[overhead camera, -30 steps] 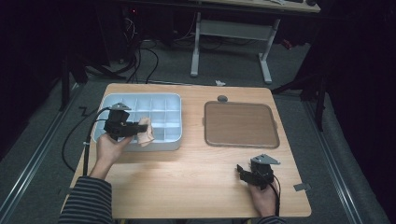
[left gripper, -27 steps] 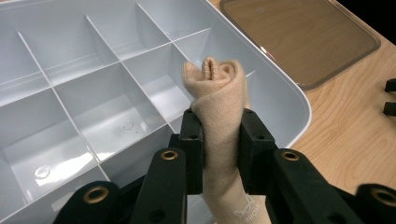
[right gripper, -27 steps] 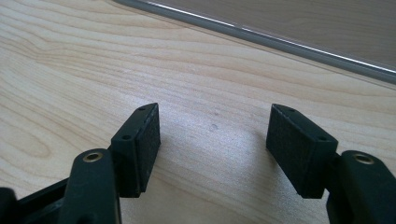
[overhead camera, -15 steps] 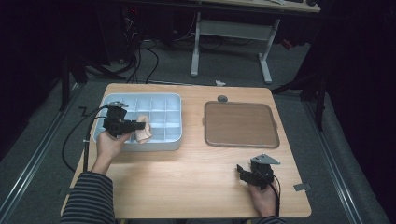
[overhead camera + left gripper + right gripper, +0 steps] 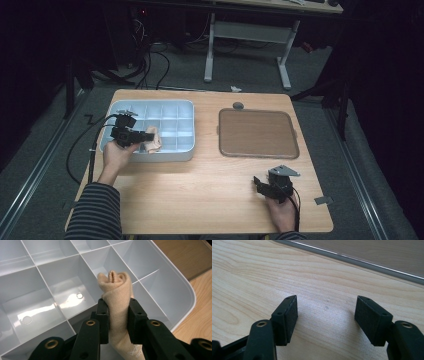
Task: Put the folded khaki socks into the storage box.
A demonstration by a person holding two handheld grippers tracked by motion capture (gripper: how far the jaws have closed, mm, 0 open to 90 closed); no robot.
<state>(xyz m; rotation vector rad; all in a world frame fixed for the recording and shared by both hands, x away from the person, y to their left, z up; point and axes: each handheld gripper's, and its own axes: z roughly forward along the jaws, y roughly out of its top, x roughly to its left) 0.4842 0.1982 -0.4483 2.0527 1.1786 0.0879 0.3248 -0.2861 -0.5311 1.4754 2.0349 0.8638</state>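
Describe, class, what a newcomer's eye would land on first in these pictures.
First, the rolled beige fabric sock pinched between the jaws of the left gripper, held over the pale blue plastic compartment tray at the table's left. Next, the flat brown square mat to the tray's right. Last, the right gripper, jaws apart with nothing between them, low over the light wooden table near its front right.

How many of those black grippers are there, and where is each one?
2. The left gripper is over the near edge of the divided tray, shut on a rolled beige sock. The right gripper is open, at the table's near right.
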